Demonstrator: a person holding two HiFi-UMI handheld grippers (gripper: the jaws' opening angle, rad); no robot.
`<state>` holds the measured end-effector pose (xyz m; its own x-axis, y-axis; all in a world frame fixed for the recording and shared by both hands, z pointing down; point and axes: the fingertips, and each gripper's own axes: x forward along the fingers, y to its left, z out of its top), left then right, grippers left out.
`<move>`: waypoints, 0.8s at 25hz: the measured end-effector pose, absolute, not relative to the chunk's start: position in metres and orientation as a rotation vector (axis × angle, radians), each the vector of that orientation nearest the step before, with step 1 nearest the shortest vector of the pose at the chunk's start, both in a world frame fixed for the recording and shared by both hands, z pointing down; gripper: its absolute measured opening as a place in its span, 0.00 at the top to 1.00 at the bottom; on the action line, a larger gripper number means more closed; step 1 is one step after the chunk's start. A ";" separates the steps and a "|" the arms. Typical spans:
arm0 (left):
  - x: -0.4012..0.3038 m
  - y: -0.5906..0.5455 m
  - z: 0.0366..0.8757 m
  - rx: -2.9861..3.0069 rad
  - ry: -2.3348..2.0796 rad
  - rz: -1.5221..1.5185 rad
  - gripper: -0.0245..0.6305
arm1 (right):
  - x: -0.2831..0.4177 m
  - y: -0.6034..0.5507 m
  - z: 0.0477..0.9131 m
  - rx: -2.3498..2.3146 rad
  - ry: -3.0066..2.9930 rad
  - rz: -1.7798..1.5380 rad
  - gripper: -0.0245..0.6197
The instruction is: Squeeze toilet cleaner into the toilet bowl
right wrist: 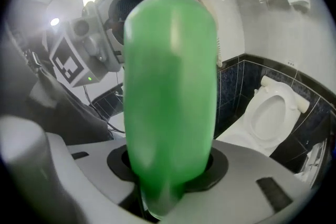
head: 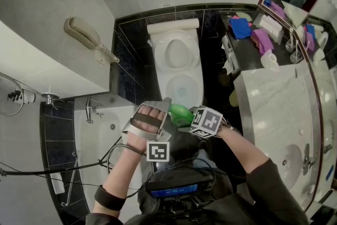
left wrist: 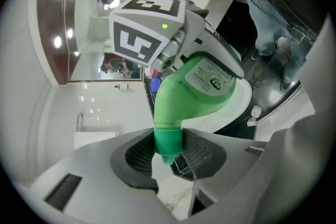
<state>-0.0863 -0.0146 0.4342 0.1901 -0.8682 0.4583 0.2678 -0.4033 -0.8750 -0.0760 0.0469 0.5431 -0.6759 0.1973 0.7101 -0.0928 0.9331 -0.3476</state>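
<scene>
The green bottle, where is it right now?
The green bottle sits mid head view, just before the toilet, left gripper on its cap, right gripper on its body.

Green toilet cleaner bottle (head: 180,114), bent neck, green cap (left wrist: 168,145) still on, held in the air roughly level, just before the front rim of the toilet bowl (head: 164,81). Body clamped in right hand-held gripper (right wrist: 168,178), cap pinched in left hand-held gripper (left wrist: 168,160). White bowl open, lid (head: 176,52) raised.
</scene>
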 end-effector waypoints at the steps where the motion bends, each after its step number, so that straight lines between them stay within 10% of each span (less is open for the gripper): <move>1: -0.086 -0.014 0.433 -1.437 0.606 -1.399 0.74 | -0.077 0.050 0.542 -0.099 -2.274 0.484 0.68; 20: -0.099 -0.003 0.439 -1.819 0.548 -1.537 0.43 | -0.056 0.013 0.561 0.121 -2.126 0.032 0.67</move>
<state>-0.0986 -0.0031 0.4388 0.2123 -0.6992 0.6827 0.1094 -0.6772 -0.7276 -0.0559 0.0127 0.5610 -0.5255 -0.0737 0.8476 -0.0993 0.9947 0.0250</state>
